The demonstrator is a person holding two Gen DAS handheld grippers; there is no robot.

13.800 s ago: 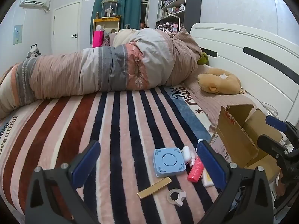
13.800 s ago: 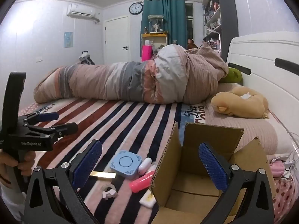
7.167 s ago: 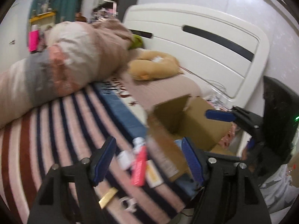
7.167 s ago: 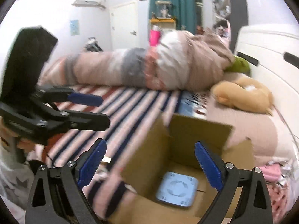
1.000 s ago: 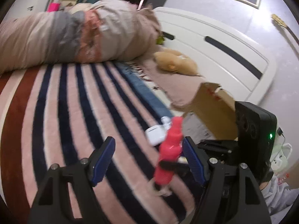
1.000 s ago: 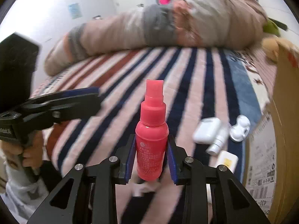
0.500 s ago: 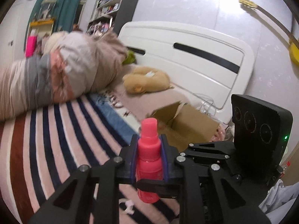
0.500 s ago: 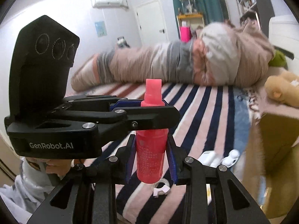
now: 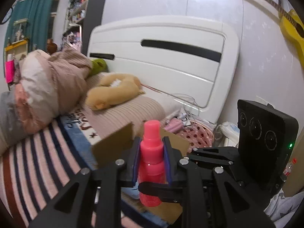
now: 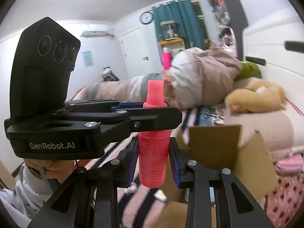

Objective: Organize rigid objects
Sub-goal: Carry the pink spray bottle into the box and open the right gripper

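Pink plastic spray bottle (image 10: 153, 152) stands upright in mid-air above a striped bed (image 9: 38, 161), clamped by both tools at once: the right gripper (image 10: 153, 158) is closed on its smooth cylindrical body, the left gripper (image 9: 151, 163) on its narrower shoulder below the cap. An open cardboard box (image 10: 224, 148), its corrugated flaps raised, waits just behind. With two grips on one slick, rounded bottle, an ill-timed release or opposing pull could twist it loose, dropping it onto the soft blanket instead of into the box.
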